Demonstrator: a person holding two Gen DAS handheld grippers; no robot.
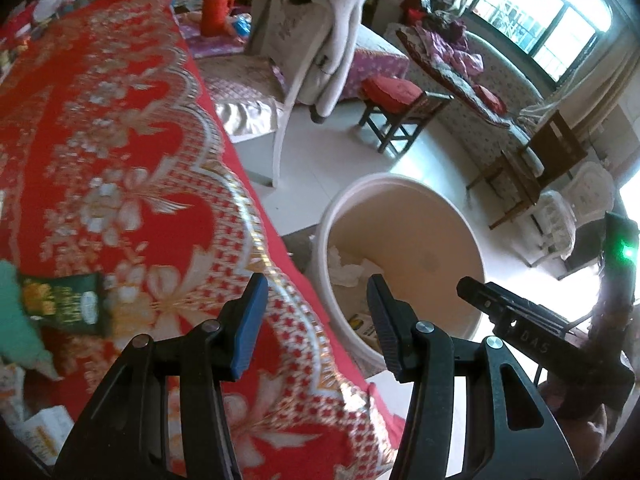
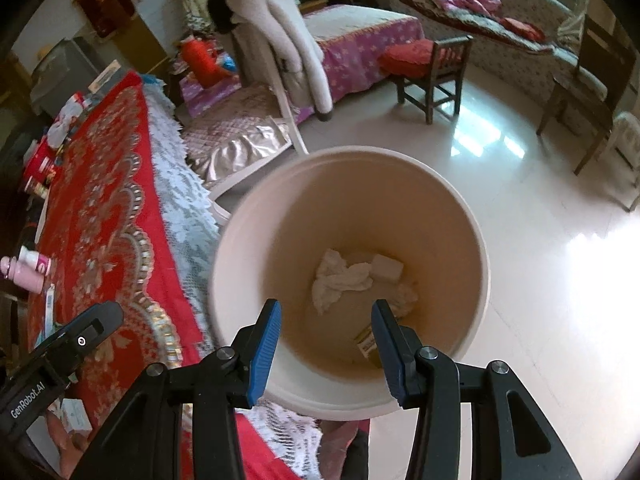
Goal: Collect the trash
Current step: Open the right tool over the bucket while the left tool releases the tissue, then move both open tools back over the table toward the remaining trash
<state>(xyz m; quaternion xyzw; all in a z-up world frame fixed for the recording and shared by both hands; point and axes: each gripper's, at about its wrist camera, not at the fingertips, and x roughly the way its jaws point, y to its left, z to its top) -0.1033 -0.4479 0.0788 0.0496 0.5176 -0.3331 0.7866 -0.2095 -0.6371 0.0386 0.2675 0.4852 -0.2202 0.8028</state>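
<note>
Nearest, left gripper [image 1: 318, 312]: black arms, blue ribbed pads, jaws parted, nothing between them, poised over the edge of the red floral gold-patterned tablecloth [image 1: 120, 140]. Right gripper [image 2: 326, 344]: jaws likewise parted and empty, hanging over the mouth of the round cream plastic bucket [image 2: 478, 240] on the floor beside the table. Writing on the gripper bodies: "GenRobot.AI" on the left one in the right view, "DAS" on the right one in the left view. In the bucket: crumpled white tissue [image 2: 340, 280] and a small printed carton [image 2: 366, 344], print unreadable. On the cloth, left: dark green foil snack packet [image 1: 68, 304], lettering too blurred. Judged light, crinkly, slippery; pinch a flat edge or corner. Beyond: red-cushioned wooden stool [image 1: 394, 94].
</note>
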